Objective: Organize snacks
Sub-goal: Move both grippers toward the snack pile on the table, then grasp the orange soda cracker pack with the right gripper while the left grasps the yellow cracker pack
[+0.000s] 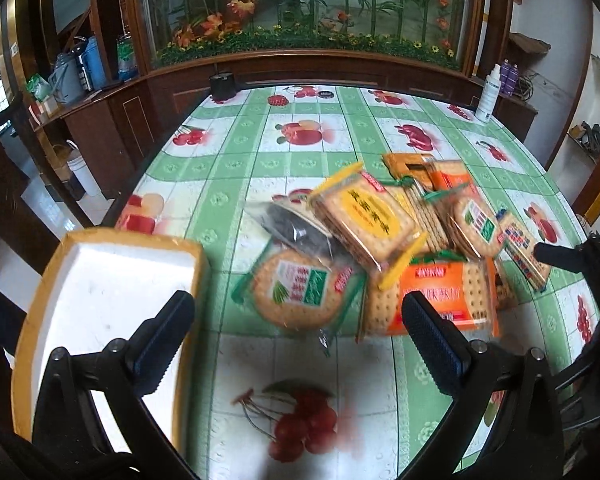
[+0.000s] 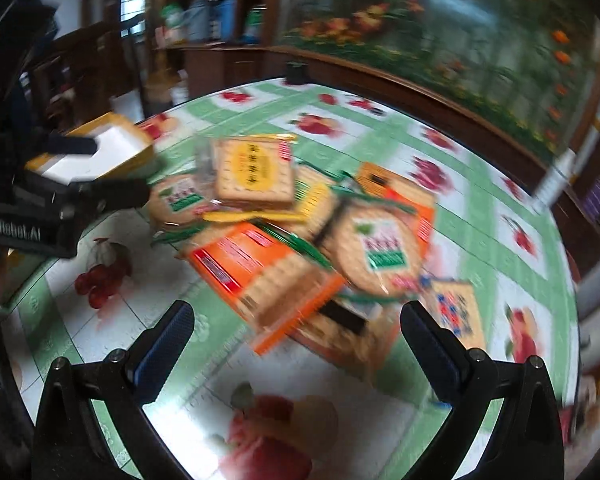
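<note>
Several cracker packets (image 1: 396, 236) lie heaped on the green checked tablecloth (image 1: 236, 148), and from where I sit the pile is the plain centre of both wrist views. My left gripper (image 1: 298, 336) hangs over the near edge of the heap with its jaws spread wide and nothing between them; a round cracker packet with a green label (image 1: 300, 286) sits just ahead of the gap, and an orange packet (image 1: 440, 292) lies partly behind the right finger. Beside that gripper, on the left of the table, is a white tray with a yellow rim (image 1: 100, 280), its inside bare of packets. A square packet with a yellow label (image 1: 366, 216) rests tilted on top of the heap. My right gripper (image 2: 298, 338) is likewise released, jaws wide, holding nothing, hovering near a tilted orange packet (image 2: 260, 276). That view is smeared, so I can only say the packets under the orange one look stacked and overlapping. At the table's far edge stand a dark cylinder (image 1: 222, 86) and a white bottle (image 1: 488, 94).
</note>
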The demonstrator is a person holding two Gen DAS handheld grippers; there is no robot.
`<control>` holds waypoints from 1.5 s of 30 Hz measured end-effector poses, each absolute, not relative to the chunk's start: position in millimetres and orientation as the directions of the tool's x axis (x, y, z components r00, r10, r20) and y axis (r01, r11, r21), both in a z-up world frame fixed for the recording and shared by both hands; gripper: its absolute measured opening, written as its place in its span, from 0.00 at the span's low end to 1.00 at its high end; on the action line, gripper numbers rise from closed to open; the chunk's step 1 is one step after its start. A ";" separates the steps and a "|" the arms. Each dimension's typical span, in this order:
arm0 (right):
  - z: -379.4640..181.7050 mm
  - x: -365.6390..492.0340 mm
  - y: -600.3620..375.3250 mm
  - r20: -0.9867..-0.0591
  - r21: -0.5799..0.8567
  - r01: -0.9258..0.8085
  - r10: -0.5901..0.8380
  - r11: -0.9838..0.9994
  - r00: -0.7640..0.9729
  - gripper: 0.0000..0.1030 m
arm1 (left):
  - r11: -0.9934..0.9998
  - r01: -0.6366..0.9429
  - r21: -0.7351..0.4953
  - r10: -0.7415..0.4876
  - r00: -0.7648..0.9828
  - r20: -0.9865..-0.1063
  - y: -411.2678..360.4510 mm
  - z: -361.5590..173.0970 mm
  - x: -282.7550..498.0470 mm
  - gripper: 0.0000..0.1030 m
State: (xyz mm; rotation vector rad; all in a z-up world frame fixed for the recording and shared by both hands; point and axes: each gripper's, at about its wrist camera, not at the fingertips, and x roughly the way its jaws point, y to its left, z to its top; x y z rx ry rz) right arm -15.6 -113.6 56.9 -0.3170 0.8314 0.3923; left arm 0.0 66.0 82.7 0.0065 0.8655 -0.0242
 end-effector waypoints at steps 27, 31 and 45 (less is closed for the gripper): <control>31.4 4.7 -72.6 -0.853 0.015 -0.699 0.374 0.715 0.364 0.99 | 0.995 -0.050 -0.081 -0.034 0.612 -0.791 92.2 79.5 26.2 1.00; 31.8 15.2 -65.0 -0.848 -0.045 -0.657 0.319 0.752 0.423 0.99 | 0.996 -0.053 -0.073 -0.024 0.618 -0.786 90.5 82.3 25.1 1.00; 21.2 16.9 -66.5 -0.877 -0.044 -0.684 0.300 0.728 0.376 0.55 | 0.990 -0.092 -0.103 -0.028 0.598 -0.801 96.3 73.9 30.8 1.00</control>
